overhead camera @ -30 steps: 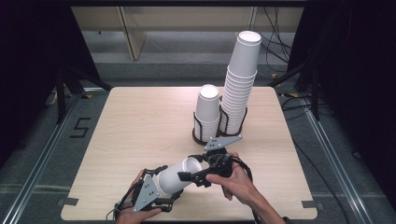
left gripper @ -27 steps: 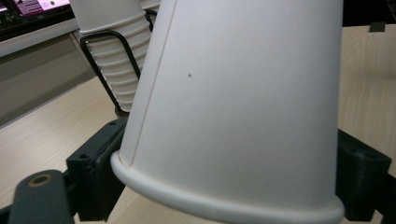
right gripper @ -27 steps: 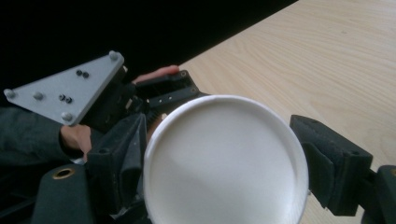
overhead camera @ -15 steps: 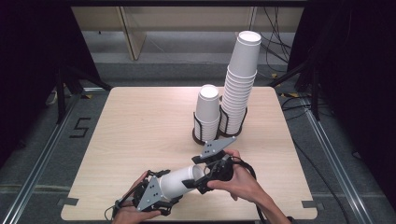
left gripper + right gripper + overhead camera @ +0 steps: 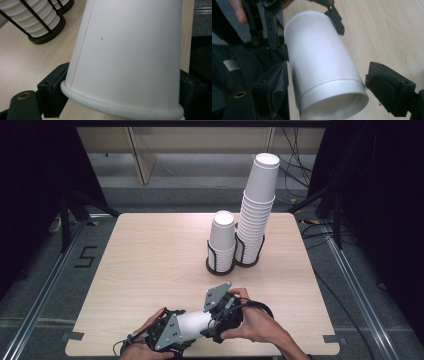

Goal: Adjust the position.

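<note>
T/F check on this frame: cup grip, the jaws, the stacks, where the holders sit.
1. The left gripper grips a white paper cup near its rolled rim. True.
2. The cup stands upright on the table. False: it lies roughly level between the two grippers.
3. The right gripper is clamped on the cup. False: one jaw stands clear of the cup's base end.
4. Two cup stacks sit in dark holders, the tall stack beside the short stack. True.
5. The holders sit at the near table edge. False: they sit farther back, beyond the hands.
</note>
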The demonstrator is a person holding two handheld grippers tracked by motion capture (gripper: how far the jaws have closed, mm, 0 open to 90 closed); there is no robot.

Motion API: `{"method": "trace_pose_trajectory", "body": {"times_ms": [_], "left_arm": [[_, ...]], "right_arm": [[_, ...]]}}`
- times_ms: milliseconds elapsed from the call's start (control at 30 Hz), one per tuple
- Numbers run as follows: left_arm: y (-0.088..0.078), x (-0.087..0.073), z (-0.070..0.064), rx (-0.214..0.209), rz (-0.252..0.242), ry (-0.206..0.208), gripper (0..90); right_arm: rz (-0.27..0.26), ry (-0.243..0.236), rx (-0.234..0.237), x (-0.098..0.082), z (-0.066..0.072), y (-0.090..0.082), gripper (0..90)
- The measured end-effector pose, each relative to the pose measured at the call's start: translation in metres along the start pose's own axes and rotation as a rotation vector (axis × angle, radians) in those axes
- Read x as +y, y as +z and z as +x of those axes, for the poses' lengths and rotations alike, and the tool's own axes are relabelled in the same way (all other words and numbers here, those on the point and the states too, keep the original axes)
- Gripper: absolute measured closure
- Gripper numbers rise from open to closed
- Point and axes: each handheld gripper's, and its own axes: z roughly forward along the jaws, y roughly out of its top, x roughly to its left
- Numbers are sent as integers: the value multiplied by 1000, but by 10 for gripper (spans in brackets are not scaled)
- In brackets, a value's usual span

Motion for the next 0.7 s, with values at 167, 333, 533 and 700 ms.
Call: {"method": "trace_pose_trajectory", "body": {"times_ms": [167,333,533,700], "left_arm": [[0,2,0,-10,20,18,150],[-3,4,1,-18,56,55,150],[-1,4,-3,-26,32,48,151],[-1,5,-4,-35,31,48,151]], "right_arm": [[68,-50,-5,0,6,9,198],[120,-81,-16,1,10,16,201],[166,-131,-29,1,14,24,205],[223,-70,-25,0,19,26,212]]}}
